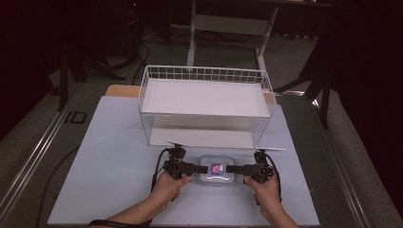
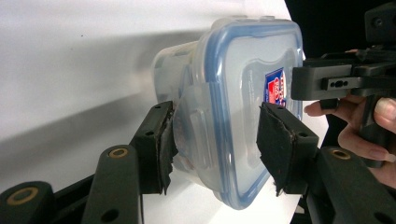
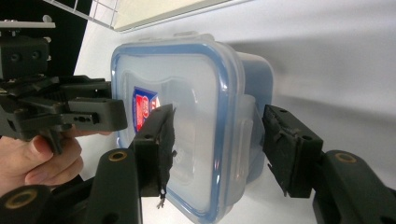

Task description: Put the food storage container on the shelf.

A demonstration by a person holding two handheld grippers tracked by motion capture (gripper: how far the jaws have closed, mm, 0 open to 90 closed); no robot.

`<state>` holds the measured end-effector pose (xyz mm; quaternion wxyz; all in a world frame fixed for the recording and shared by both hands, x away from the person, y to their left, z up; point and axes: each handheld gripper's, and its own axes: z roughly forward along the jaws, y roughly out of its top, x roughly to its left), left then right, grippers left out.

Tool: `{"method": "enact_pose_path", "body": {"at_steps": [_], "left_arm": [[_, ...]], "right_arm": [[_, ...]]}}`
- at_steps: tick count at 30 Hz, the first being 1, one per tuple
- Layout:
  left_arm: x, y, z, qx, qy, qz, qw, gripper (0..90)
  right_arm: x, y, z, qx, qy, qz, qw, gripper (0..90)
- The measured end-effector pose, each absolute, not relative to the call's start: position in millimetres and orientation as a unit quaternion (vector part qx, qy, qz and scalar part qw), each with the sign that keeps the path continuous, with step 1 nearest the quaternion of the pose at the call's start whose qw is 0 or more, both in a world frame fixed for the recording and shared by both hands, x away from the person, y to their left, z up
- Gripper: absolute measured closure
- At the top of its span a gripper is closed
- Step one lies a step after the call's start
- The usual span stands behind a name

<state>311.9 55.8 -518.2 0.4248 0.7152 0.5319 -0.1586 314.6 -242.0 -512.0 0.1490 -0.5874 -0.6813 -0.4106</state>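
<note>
Clear container (image 2: 233,116) edged in blue, red-and-blue label (image 2: 276,88) borne on its lid; black grippers; white wire basket (image 1: 204,76) set on pale blue-grey table (image 1: 114,190)

We hold two black grippers, the left gripper (image 1: 202,168) at lower centre-left of the high view, the right gripper (image 1: 231,169) at lower centre-right. A black cable (image 1: 157,169) loops from the left one. Each carries a thin pale plate (image 1: 177,143) on top. The jaws show brass-coloured pivot pins (image 2: 118,152) and torn black pads (image 2: 276,140). Our forearms are bare; a dark band (image 1: 105,223) sits at the left wrist.
</note>
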Motion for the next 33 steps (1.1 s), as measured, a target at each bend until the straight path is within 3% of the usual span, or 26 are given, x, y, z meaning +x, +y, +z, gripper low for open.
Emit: {"method": "enact_pose_path", "body": {"at_steps": [17,33], "left_arm": [[341,89,-489,0.678,0.543,-0.090,0.486,50.1],[378,102,-512,0.672,0.549,-0.072,0.493,49.1]], "right_arm": [[352,-212,-484,-0.559,-0.682,-0.457,0.116,45.2],[391,-190,-502,-0.570,-0.667,-0.474,0.082,44.3]]}}
